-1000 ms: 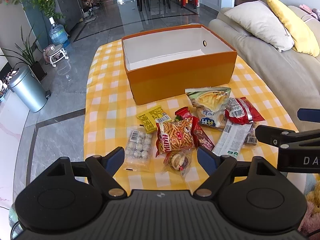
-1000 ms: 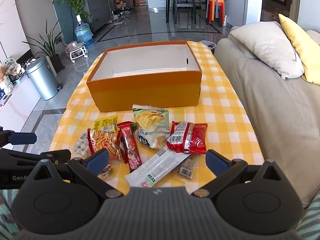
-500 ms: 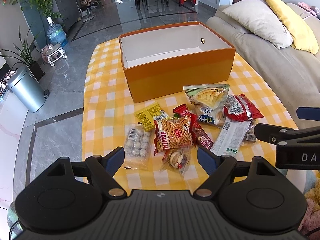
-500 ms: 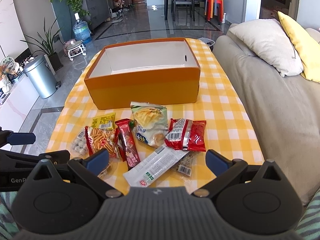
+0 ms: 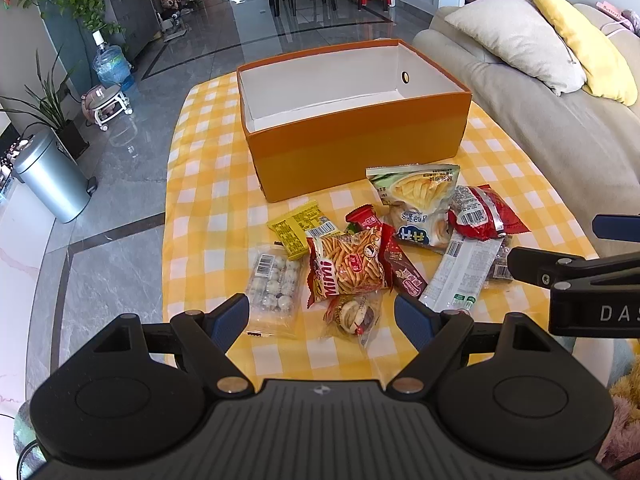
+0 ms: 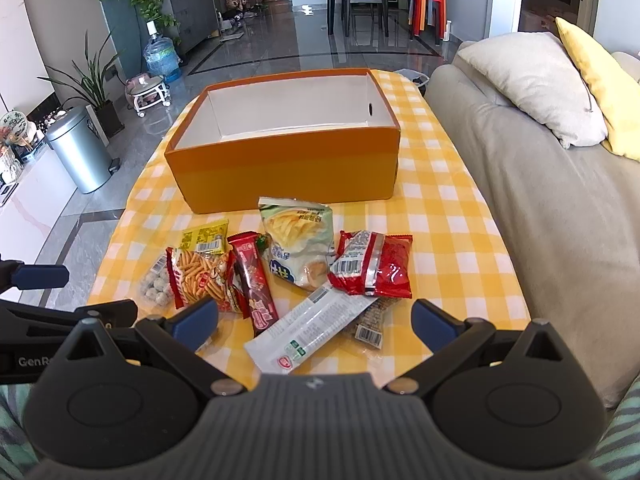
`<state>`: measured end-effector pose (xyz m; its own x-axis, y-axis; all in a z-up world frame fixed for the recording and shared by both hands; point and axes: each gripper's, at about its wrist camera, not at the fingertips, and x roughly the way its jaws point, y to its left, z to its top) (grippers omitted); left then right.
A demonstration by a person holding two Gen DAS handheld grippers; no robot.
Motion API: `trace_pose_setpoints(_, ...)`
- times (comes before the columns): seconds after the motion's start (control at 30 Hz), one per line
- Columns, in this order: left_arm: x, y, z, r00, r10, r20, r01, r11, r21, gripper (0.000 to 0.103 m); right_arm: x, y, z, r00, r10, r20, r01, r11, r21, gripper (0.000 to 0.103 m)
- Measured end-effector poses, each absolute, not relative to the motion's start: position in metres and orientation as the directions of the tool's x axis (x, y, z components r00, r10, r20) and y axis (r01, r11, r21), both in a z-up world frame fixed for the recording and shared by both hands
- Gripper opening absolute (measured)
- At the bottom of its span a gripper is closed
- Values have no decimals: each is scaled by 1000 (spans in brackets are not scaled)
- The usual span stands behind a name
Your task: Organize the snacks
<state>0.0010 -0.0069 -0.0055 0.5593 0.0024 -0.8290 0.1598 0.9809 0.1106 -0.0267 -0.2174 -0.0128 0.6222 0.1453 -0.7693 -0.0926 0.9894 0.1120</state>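
An empty orange box [image 5: 356, 148] [image 6: 288, 168] with a white inside stands at the far side of the yellow checked table [image 5: 208, 216]. Several snack packets lie in front of it: a red Mimi stick bag [image 5: 346, 268], a clear candy bag [image 5: 274, 288], a yellow packet [image 5: 302, 228], a green chip bag [image 6: 298, 240], a red packet [image 6: 372, 264], a white bar [image 6: 310, 332]. My left gripper [image 5: 322, 320] hovers open above the near packets. My right gripper [image 6: 316, 320] is open over the white bar. Neither holds anything.
A grey sofa [image 6: 540, 208] with a white cushion [image 6: 532, 80] and a yellow cushion [image 5: 580, 36] borders the table's right side. A metal bin [image 5: 52, 176], a water bottle [image 6: 160, 56] and plants stand on the tiled floor to the left.
Both grippers have drawn back and risen slightly, so the box and packets sit a little higher and farther in both views. Nothing was picked up.
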Motion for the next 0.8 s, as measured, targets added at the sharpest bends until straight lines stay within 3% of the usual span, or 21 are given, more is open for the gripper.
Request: trace_pose_setpoints(0.8,2,-9,-6,554,1,-833,161,981,108,96,-28,-220,-13,624,139,-769,-85,990,110,99)
